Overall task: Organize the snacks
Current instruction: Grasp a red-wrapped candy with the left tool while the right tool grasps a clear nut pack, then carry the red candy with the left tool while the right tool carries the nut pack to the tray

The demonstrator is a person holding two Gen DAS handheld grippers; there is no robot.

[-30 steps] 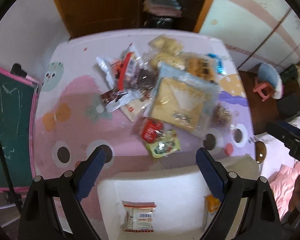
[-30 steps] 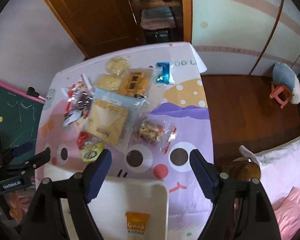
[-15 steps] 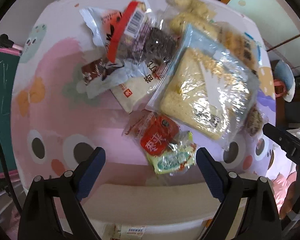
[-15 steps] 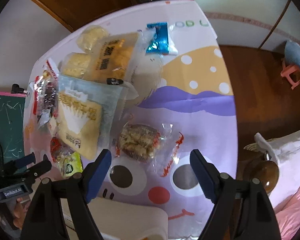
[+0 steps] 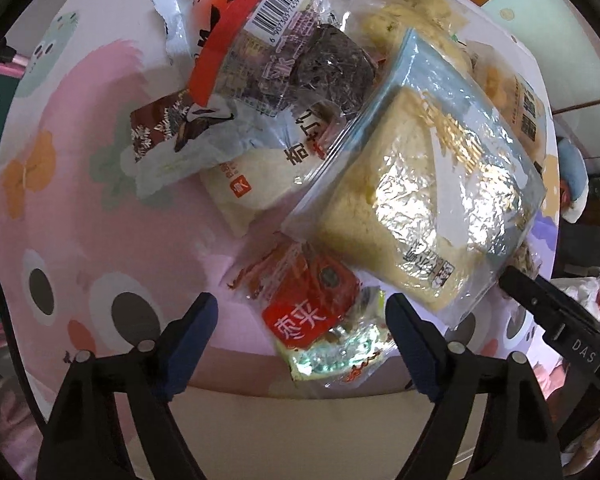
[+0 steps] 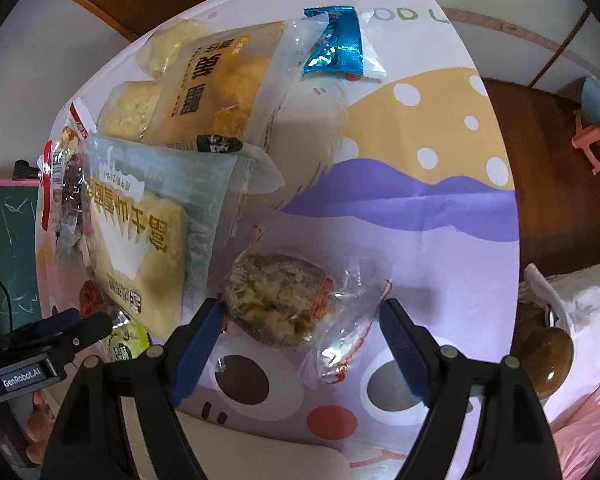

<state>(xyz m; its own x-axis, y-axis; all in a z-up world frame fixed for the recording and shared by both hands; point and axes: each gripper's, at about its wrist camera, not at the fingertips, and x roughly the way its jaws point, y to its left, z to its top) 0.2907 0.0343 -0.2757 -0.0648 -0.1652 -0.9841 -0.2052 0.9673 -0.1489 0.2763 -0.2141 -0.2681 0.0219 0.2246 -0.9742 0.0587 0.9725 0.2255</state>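
Note:
A heap of snack packets lies on a cartoon-print table (image 5: 100, 216). My left gripper (image 5: 302, 318) is open, its fingers either side of a red-labelled packet (image 5: 304, 312) that lies on a green one (image 5: 336, 354). A large bread bag (image 5: 420, 208) lies just beyond. My right gripper (image 6: 302, 322) is open around a clear packet holding a brown floss cake (image 6: 276, 300). The bread bag also shows in the right wrist view (image 6: 140, 236), left of the cake.
A white bin rim (image 5: 300, 432) lies under the left gripper and shows in the right wrist view (image 6: 260, 456). Further packets: a red-banded bag (image 5: 260, 40), a white bag (image 5: 256, 180), a yellow cake bag (image 6: 220, 84), a blue sachet (image 6: 336, 44). Wooden floor (image 6: 548, 160) lies past the table's right edge.
Both grippers have dropped forward from over the white bin toward the table. The left now straddles the red packet and the right straddles the floss cake. Both stay open.

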